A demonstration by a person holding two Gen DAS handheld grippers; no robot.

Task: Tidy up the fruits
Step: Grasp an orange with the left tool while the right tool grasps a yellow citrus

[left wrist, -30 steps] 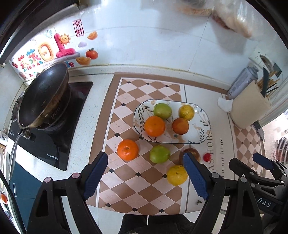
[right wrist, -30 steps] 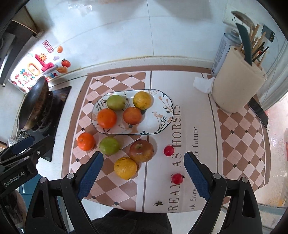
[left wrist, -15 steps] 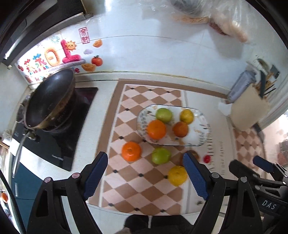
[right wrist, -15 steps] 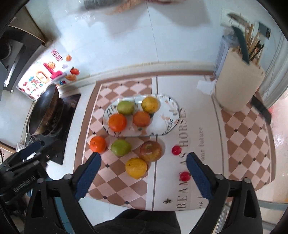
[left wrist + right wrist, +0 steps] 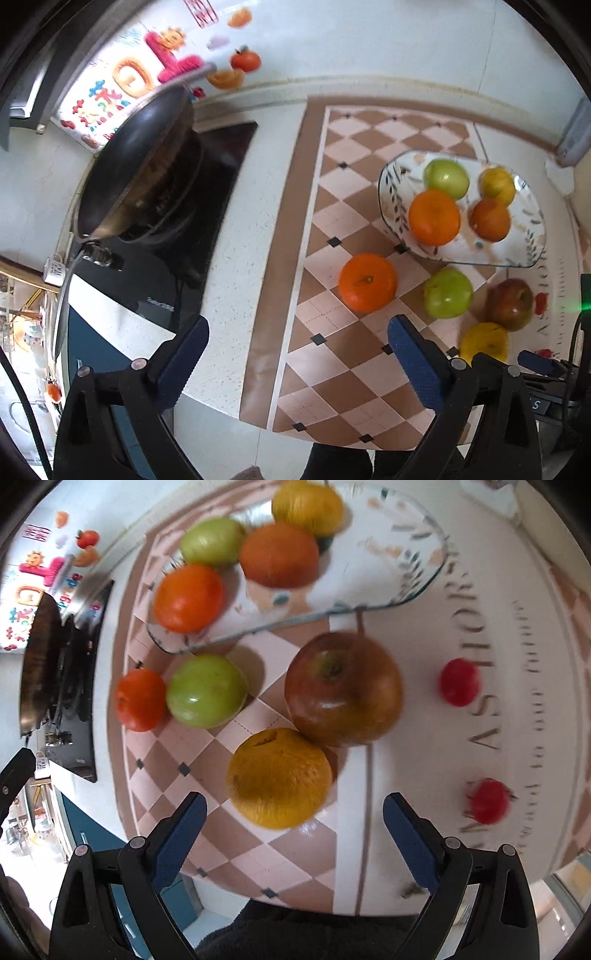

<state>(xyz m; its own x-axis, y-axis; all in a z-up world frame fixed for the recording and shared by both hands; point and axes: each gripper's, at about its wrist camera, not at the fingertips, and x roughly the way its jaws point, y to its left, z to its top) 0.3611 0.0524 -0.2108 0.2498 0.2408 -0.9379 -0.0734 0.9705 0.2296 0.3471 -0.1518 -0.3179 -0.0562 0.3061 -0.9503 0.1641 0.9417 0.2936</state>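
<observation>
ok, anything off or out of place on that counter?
Nothing spilled or damaged. Six fruits sit off the plate on the mat: an orange, green apple, red apple, yellow citrus and two small red fruits. The pan on the stove sits tilted.

Checkered mat (image 5: pixel 332 206) on counter (image 5: pixel 255 236)

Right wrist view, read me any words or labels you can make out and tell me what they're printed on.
"AS HOR": large letters on the table mat, partly cut off by the fruit plate.
"to our future": smaller line on that mat, blurred, likely reading.
Wall stickers: colourful characters, too blurred to read.
</observation>
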